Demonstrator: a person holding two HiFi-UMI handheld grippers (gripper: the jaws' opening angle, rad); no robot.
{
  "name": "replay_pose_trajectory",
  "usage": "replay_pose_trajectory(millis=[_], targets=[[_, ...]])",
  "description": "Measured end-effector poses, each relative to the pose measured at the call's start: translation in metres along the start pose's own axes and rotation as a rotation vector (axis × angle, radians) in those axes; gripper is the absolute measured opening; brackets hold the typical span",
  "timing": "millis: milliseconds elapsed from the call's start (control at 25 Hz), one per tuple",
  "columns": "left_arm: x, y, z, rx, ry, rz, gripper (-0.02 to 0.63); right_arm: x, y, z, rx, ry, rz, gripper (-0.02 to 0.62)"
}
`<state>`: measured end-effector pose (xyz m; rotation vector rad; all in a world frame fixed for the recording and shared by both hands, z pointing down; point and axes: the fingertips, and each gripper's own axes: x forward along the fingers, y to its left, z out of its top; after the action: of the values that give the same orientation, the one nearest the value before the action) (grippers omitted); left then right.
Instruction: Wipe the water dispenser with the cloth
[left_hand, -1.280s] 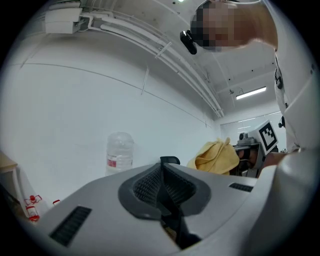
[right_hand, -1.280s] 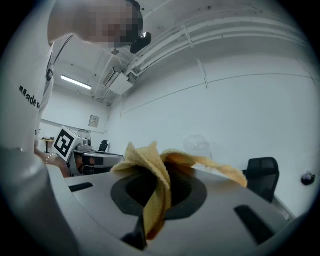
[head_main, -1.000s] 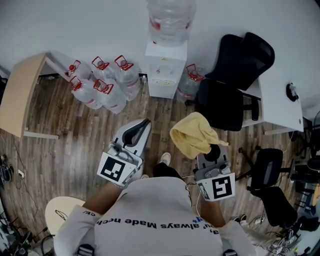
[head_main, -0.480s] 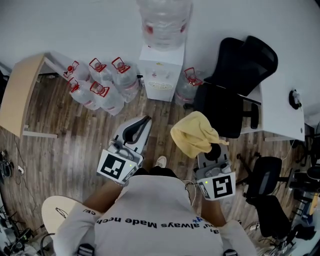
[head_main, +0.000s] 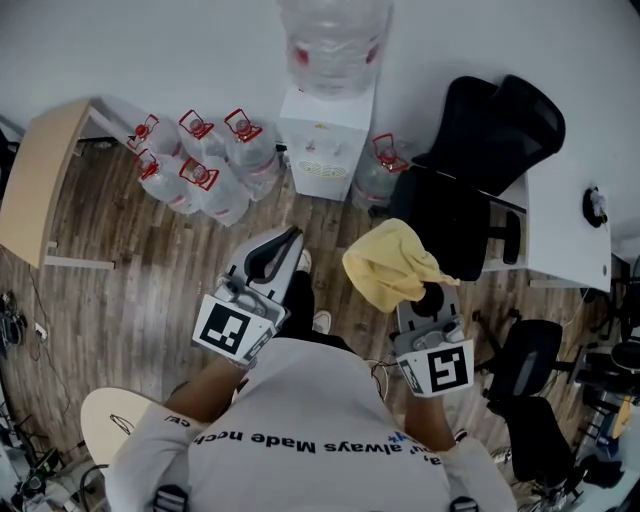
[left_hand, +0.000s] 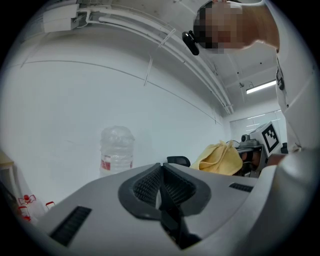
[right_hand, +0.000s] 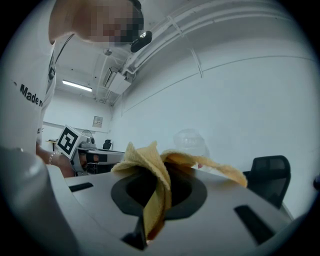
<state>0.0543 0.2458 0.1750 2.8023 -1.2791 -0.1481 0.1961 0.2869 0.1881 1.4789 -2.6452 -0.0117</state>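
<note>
At the far left a wooden counter (head_main: 38, 190) stood against the wall, with a cluster of red-capped water jugs (head_main: 195, 170) on the plank floor (head_main: 140, 290) beside it. The left gripper (head_main: 280, 250) was held out ahead of the person's chest on a bent forearm, pointing toward the wall, its jaws pressed together with nothing between them. Beyond it, well apart from both grippers, the white water dispenser (head_main: 323, 140) stood against the wall with a large clear bottle (head_main: 335, 40) upended on top. The right gripper (head_main: 428, 300) was raised level with the left, also on a bent arm, and its jaws were clamped on a yellow cloth (head_main: 392, 265) that bunched up over their tips. A black office chair (head_main: 480, 170) stood further right, next to a white counter (head_main: 565, 215).
</note>
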Motion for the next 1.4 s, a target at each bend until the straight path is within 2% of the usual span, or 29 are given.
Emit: replay_pose_trajectory(millis=[360, 800, 1400], targets=[[0.035, 0.038, -0.005, -0.013, -0.001, -0.015, 0.032, 0.052, -0.017, -0.001, -0.021, 0.019, 0.013, 0.038], [0.087, 0.121, -0.001, -0.024, 0.005, -0.018, 0.032, 0.147, -0.039, 0.006, -0.031, 0.047, 0.019, 0.038], [0.149, 0.21, -0.001, -0.034, 0.015, -0.075, 0.032, 0.253, -0.062, 0.014, -0.047, 0.065, -0.009, 0.038]])
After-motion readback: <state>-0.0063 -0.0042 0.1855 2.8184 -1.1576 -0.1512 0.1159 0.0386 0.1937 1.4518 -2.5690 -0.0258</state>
